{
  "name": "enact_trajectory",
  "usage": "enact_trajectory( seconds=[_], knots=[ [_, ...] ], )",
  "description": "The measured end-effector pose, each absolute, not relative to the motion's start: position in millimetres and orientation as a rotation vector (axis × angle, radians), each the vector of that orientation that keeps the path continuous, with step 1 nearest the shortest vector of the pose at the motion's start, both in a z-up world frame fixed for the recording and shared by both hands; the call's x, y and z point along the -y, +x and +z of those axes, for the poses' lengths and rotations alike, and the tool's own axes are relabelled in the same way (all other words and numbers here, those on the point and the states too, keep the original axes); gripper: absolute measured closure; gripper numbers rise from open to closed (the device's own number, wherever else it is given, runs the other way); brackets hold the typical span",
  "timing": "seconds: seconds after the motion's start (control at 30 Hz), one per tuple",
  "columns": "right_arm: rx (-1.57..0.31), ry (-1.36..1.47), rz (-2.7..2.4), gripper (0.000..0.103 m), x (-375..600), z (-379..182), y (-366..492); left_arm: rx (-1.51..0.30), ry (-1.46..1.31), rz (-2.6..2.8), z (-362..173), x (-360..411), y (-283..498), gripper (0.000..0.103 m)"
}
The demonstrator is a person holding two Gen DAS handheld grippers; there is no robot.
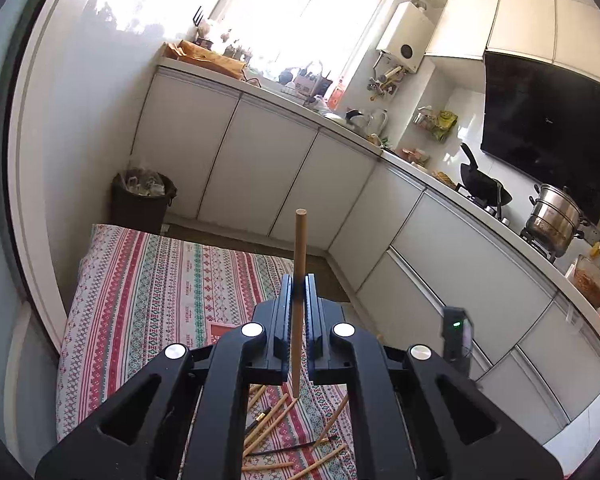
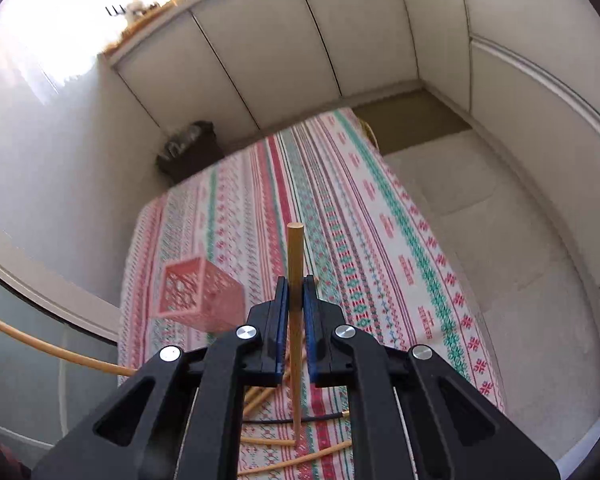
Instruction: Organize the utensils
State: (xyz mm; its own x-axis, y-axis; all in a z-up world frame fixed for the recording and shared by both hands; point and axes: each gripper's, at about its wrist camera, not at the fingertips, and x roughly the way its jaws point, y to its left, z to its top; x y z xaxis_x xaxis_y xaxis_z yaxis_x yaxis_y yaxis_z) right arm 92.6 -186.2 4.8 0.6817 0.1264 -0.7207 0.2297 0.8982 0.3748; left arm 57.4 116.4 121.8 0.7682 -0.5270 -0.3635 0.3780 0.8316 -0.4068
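Both tongs, left [image 1: 299, 280] and right [image 2: 296, 284], clamped on one wooden chopstick [image 1: 300, 256] each above tabletop [image 2: 364, 200]; pink basket [image 2: 198, 292] apparently unfilled, loose chopsticks [image 2: 296, 460] scattered short of it, so early stage.

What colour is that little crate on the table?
The crate is pink, with lattice sides. It shows best in the right wrist view, though slightly blurred.

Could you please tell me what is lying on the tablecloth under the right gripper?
Under the right gripper, which is clamped on a wooden chopstick, loose wooden chopsticks and one black chopstick lie on the striped tablecloth. The gripper's body covers whatever lies further underneath.
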Motion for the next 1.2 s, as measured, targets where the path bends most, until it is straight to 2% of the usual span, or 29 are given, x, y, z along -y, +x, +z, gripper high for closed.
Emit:
enact_trajectory(
  seconds=[0.2,0.37,0.77,0.87,0.93,1.13,1.2],
  knots=[
    [-0.632,0.510,0.001,0.095,190.8,72.0,92.2,-0.420,-0.293,-0.389,118.8,-101.3,75.3,0.098],
    [-0.543,0.486,0.043,0.095,179.2,102.9,108.9,-0.400,-0.237,-0.288,104.1,-92.0,95.8,0.098],
    [-0.552,0.424,0.119,0.095,132.4,80.9,152.2,-0.480,-0.157,-0.251,55.9,-82.5,138.7,0.097],
    [-0.568,0.400,0.128,0.095,120.7,71.3,159.7,-0.486,-0.153,-0.236,54.0,-85.6,139.4,0.086],
    [-0.569,0.376,0.130,0.095,113.5,66.5,161.4,-0.455,-0.177,-0.233,61.8,-92.5,134.5,0.074],
    [-0.611,0.344,0.140,0.095,98.3,53.4,166.6,-0.370,-0.223,-0.225,88.4,-110.1,115.1,0.068],
    [-0.632,0.344,0.143,0.092,94.9,48.4,167.9,-0.354,-0.235,-0.223,94.8,-113.0,109.5,0.066]
  ],
)
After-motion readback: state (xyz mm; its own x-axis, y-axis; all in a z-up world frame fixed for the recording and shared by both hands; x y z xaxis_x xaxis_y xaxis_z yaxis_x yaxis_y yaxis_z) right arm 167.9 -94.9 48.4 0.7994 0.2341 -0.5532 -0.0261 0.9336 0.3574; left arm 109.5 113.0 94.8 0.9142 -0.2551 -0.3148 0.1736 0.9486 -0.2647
